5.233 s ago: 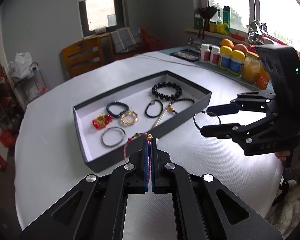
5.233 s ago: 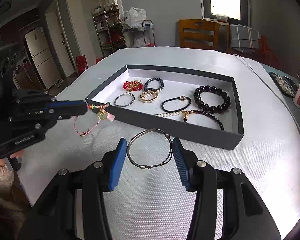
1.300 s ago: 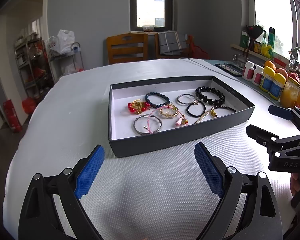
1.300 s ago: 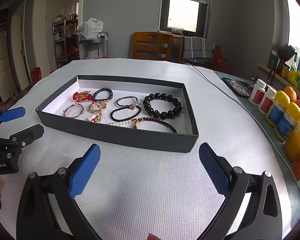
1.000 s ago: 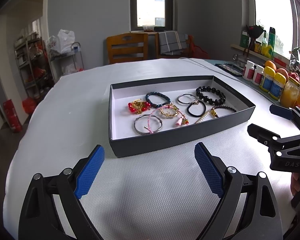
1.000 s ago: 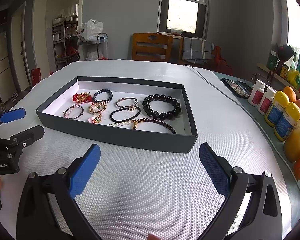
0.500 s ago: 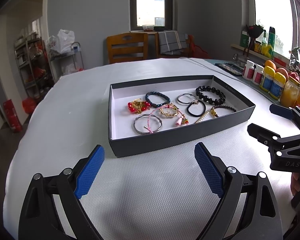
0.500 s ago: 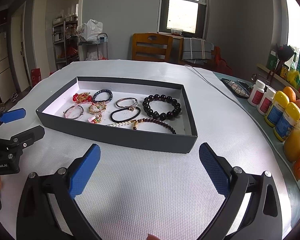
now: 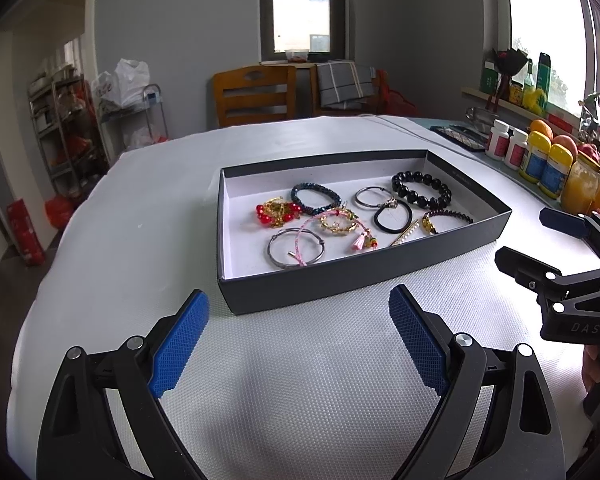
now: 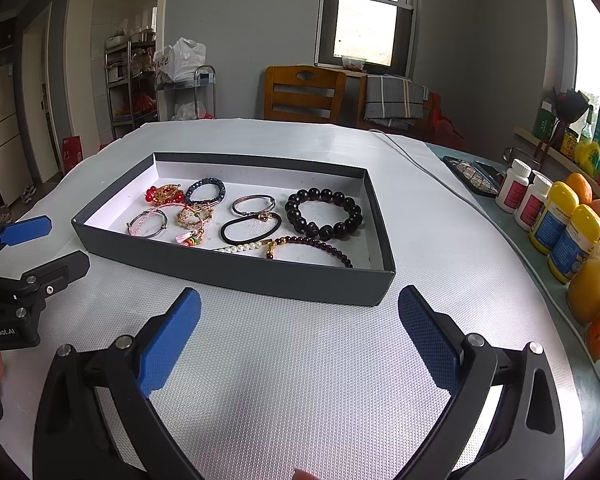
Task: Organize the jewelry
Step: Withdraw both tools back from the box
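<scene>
A dark grey jewelry box (image 9: 340, 284) (image 10: 236, 270) sits on the white table and holds several bracelets: a black bead bracelet (image 9: 422, 189) (image 10: 324, 214), a pink cord bracelet (image 9: 300, 240), a silver bangle (image 9: 278, 254), a thin wire ring (image 9: 370, 197) (image 10: 254, 204), a black hair tie (image 10: 250, 229) and a red and gold piece (image 9: 276, 212). My left gripper (image 9: 298, 312) is open and empty in front of the box. My right gripper (image 10: 300, 308) is open and empty, also in front of the box. Each shows in the other's view, the right gripper (image 9: 532, 236) and the left gripper (image 10: 44, 240).
Bottles and jars (image 10: 560, 216) line the table's right edge, with a dark flat case (image 10: 474, 174) behind them. A cable (image 10: 428, 168) runs along the table to the right of the box. Wooden chairs (image 9: 256, 96) stand beyond the far edge.
Five seconds ago my left gripper held the pink cord bracelet and my right straddled the wire ring; both pieces now lie in the box. Over the last second nothing has moved.
</scene>
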